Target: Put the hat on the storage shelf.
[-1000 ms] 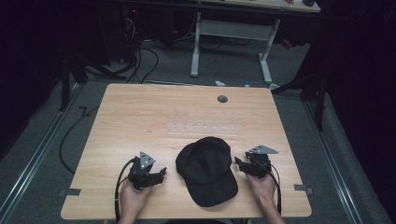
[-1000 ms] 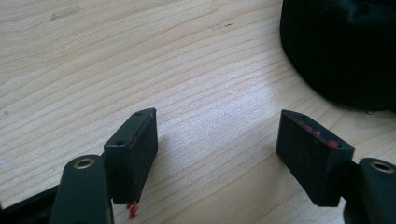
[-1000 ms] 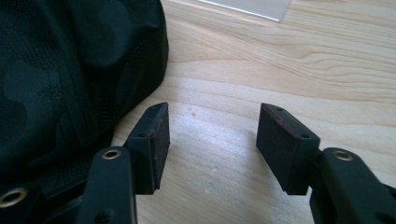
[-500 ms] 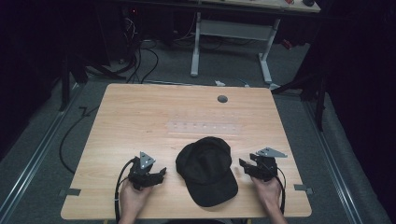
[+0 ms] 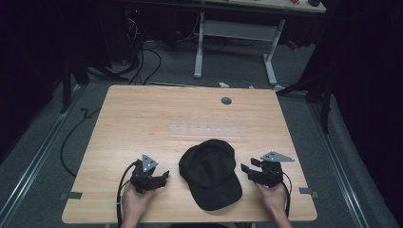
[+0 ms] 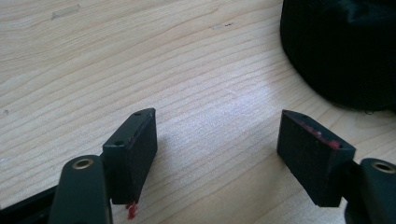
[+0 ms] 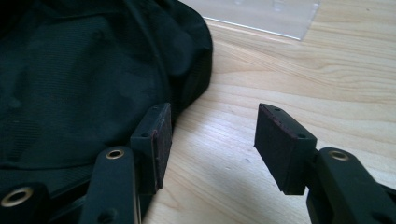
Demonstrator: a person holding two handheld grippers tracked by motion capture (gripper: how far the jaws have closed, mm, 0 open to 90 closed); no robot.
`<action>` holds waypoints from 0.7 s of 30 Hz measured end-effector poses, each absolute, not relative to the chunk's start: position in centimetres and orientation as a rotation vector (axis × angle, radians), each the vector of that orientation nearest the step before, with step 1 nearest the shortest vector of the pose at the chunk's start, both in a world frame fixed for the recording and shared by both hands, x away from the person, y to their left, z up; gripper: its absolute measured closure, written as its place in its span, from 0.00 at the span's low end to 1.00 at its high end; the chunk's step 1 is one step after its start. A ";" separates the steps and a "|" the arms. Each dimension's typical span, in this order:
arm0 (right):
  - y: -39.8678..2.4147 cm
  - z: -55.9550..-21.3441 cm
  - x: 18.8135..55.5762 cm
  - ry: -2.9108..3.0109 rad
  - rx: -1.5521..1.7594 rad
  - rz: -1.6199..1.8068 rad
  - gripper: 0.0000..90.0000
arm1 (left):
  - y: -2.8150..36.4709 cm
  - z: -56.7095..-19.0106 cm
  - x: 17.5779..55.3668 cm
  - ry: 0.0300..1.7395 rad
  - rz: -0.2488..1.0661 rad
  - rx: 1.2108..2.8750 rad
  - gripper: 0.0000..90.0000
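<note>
A black cap [image 5: 211, 173] lies on the wooden table [image 5: 142, 118] near its front edge, brim toward the person. My left gripper [image 5: 164, 175] rests left of the cap, open, with bare wood between its jaws [image 6: 217, 126]; the cap [image 6: 341, 46] sits off to the upper right in the left gripper view. My right gripper [image 5: 244, 168] is at the cap's right side and points at it. Its jaws [image 7: 212, 121] are open and have just been closing a little, with nothing between them. The cap's edge [image 7: 84, 70] lies just beside the left jaw, apart from the pad.
A clear plastic strip [image 5: 206, 123] lies flat on the table beyond the cap, and its corner [image 7: 266, 14] is in the right gripper view. A round grommet hole [image 5: 226, 100] sits near the far edge. Cables and a desk frame stand on the floor behind.
My right gripper has shifted slightly to the right and lifted a little beside the cap. The left gripper and the cap have not moved.
</note>
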State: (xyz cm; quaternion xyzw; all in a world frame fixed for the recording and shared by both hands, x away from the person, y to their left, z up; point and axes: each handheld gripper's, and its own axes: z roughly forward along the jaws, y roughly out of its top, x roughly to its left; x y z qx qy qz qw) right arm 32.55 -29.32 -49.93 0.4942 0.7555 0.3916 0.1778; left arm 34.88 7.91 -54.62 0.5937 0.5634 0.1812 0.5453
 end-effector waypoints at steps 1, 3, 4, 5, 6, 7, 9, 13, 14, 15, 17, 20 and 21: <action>-29.2 -49.8 32.5 2.142 1.382 1.109 0.52 | 7.9 -54.6 34.9 1.336 0.430 1.408 0.32; -29.0 -49.5 32.4 2.143 1.369 1.111 0.52 | 7.9 -54.6 34.9 1.336 0.429 1.408 0.32; -28.9 -49.3 32.4 2.144 1.356 1.114 0.52 | 7.9 -54.6 34.9 1.337 0.429 1.408 0.32; -28.7 -49.2 32.3 2.145 1.352 1.120 0.52 | 7.9 -54.6 34.9 1.336 0.430 1.407 0.32; -28.6 -49.0 32.3 2.149 1.346 1.126 0.52 | 7.9 -54.6 34.9 1.336 0.429 1.407 0.32; -28.6 -48.9 32.4 2.154 1.338 1.140 0.53 | 7.9 -54.6 34.9 1.336 0.430 1.408 0.32; -28.5 -48.7 32.5 2.159 1.332 1.165 0.53 | 7.9 -54.6 34.9 1.337 0.429 1.405 0.32; -28.1 -48.6 32.9 2.168 1.339 1.182 0.54 | 7.9 -54.6 34.9 1.337 0.428 1.407 0.32; -28.0 -48.6 33.0 2.171 1.332 1.183 0.54 | 7.9 -54.6 34.9 1.337 0.428 1.407 0.32; -27.9 -48.6 33.1 2.172 1.330 1.184 0.54 | 7.9 -54.6 34.9 1.337 0.428 1.407 0.32; -27.5 -48.5 33.3 2.176 1.333 1.184 0.56 | 7.9 -54.6 34.9 1.337 0.428 1.407 0.32; -27.1 -48.5 33.8 2.190 1.331 1.171 0.57 | 7.9 -54.6 34.9 1.338 0.427 1.405 0.32; -26.9 -48.5 34.0 2.197 1.340 1.172 0.57 | 7.9 -54.6 34.9 1.337 0.427 1.406 0.32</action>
